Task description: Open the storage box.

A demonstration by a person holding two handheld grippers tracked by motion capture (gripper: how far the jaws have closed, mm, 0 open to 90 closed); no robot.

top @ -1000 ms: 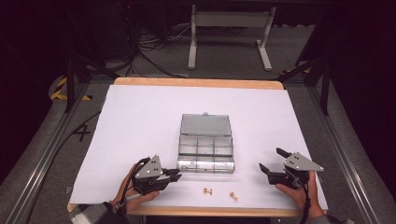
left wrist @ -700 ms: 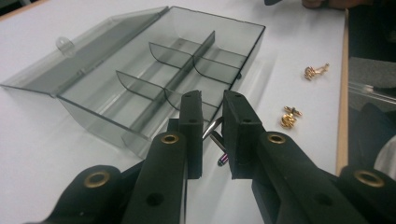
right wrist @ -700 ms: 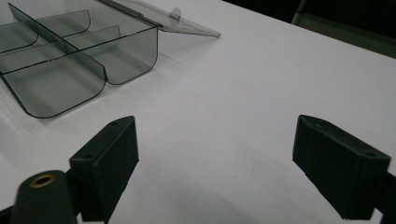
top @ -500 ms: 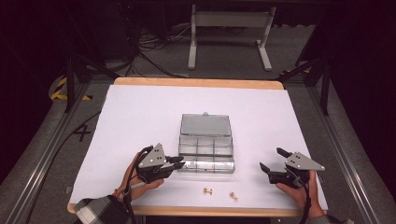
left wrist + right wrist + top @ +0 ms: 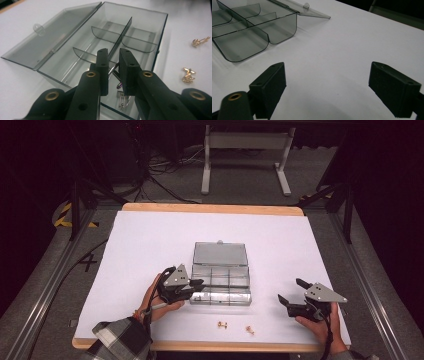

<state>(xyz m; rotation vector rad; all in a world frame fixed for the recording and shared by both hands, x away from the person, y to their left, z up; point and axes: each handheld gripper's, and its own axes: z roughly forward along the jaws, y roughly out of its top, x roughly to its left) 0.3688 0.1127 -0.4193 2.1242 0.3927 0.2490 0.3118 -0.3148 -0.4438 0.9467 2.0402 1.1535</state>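
Silver cufflink [image 5: 115,72] seen in near-left compartment of clear box [image 5: 160,45], shaft slanting up between narrowly parted jaws of left gripper [image 5: 113,53]; grip not confirmed. Right gripper [image 5: 327,75] held wide, well apart over the table [image 5: 352,42]

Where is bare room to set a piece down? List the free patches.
Free: the white sheet left of the clear box, beyond its lid, and between box and right gripper. Crowded: the box's near-left corner at the left gripper, and the front strip with two gold pieces.
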